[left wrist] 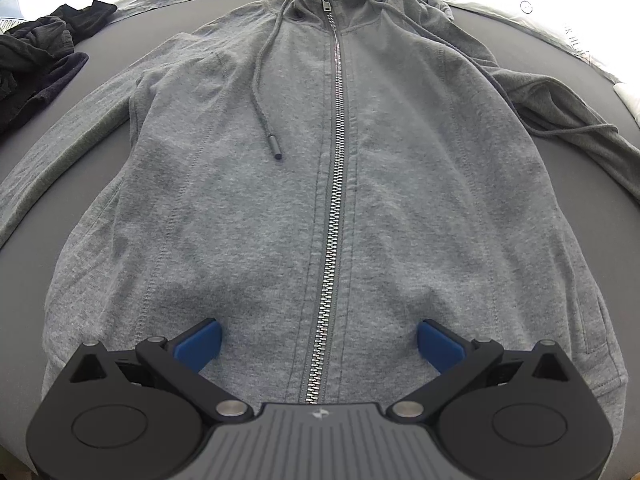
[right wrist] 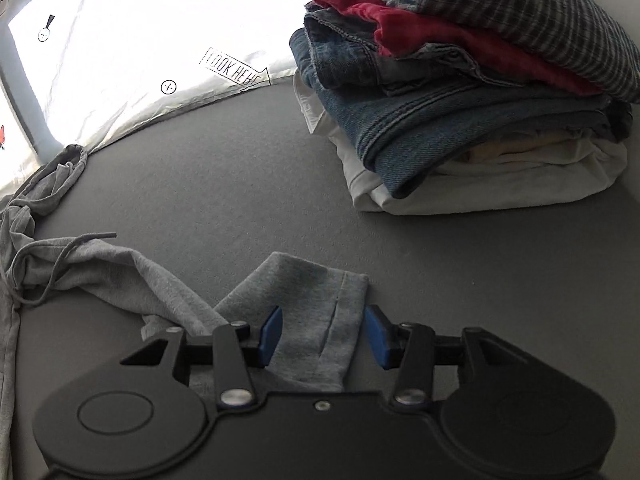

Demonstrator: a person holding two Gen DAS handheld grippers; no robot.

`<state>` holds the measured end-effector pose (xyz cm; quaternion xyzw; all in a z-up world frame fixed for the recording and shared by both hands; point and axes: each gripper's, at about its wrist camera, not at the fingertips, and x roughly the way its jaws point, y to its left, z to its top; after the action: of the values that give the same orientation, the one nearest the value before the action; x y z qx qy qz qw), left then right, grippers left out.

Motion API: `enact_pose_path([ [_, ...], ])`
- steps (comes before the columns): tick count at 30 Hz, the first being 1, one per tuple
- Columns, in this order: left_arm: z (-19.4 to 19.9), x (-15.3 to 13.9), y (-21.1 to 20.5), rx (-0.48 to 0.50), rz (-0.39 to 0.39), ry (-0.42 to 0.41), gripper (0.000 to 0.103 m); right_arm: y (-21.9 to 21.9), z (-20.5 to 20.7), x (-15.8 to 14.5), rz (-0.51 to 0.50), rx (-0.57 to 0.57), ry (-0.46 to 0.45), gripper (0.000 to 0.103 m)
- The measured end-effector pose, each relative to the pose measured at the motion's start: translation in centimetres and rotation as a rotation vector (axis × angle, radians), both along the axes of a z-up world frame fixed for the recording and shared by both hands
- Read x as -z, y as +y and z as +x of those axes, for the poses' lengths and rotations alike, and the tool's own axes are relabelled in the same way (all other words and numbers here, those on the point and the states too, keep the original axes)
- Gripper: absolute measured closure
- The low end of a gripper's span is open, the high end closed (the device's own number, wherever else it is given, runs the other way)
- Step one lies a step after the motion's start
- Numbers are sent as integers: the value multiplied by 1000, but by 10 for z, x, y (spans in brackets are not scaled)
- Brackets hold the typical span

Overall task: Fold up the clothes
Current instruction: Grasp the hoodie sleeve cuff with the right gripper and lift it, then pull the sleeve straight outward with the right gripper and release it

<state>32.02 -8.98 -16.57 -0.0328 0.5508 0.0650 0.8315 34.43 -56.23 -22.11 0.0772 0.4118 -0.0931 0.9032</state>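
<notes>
Straddling the sleeve cuff point(right wrist: 316, 316), the right gripper point(right wrist: 323, 334) had its 2 blue fingers point(right wrist: 271, 334) partly apart, the cuff lying between them with a gap at the right pad. Only this view showed the stack of folded clothes point(right wrist: 472, 92) well beyond on the grey bench point(right wrist: 240, 184). Only the left view showed the grey hoodie point(left wrist: 320, 184) spread flat, zipper point(left wrist: 334, 200) closed, with dark clothes point(left wrist: 36, 60) at far left. The left gripper point(left wrist: 319, 344) pointed steeply down over the hem, fingers point(left wrist: 200, 344) wide, holding nothing.
</notes>
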Motion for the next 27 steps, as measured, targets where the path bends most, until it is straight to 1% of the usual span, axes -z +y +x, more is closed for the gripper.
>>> enact_pose_path([
  [1, 0, 0, 0, -1, 0, -3, 0, 3, 1, 3, -16, -7, 7, 58],
  [2, -1, 0, 0, -3, 1, -5, 0, 3, 2, 4, -7, -11, 5, 65],
  [3, -1, 0, 0, -3, 1, -6, 0, 3, 2, 3, -2, -10, 1, 67],
  [4, -1, 0, 0, -3, 1, -6, 0, 2, 3, 2, -6, -8, -2, 78],
  [5, -1, 0, 0, -3, 1, -6, 0, 4, 1, -2, -24, -16, -24, 96],
  [7, -1, 0, 0, -1, 1, -6, 0, 8, -3, -16, -77, -40, -87, 96],
  [10, -1, -1, 0, 2, 1, -5, 0, 12, -16, -54, -166, -13, -238, 97],
  [11, -1, -1, 0, 1, 1, -5, 0, 11, -22, -66, -195, 8, -289, 97],
  [13, -1, 0, 0, 0, 1, -6, 0, 7, -34, -86, -271, 94, -368, 97],
  [15, -1, 0, 0, 0, 0, -6, 0, 2, -45, -93, -334, 172, -393, 97],
  [16, -1, 0, 0, 1, 0, -6, 0, -1, -49, -90, -357, 202, -384, 97],
  [19, -2, 0, 0, 3, 0, -8, 0, -13, -53, -59, -342, 225, -266, 97],
  [21, -2, -1, 0, 4, 0, -10, 0, -24, -55, -33, -273, 257, -161, 96],
  [22, -3, 0, 0, 4, 0, -12, 0, -29, -58, -17, -221, 283, -84, 96],
  [23, -3, 0, 0, 4, 0, -13, 0, -31, -63, -6, -183, 311, -48, 94],
  [24, -3, 0, 0, 4, 1, -14, 0, -32, -70, 1, -156, 338, -38, 93],
  [25, -4, 0, -1, 3, 2, -16, 0, -33, -73, 2, -142, 352, -44, 87],
  [26, -4, 0, -1, 3, 2, -17, 0, -35, -75, 0, -134, 361, -58, 74],
  [27, -5, 0, -1, 3, 2, -17, 0, -37, -77, -2, -127, 369, -72, 65],
])
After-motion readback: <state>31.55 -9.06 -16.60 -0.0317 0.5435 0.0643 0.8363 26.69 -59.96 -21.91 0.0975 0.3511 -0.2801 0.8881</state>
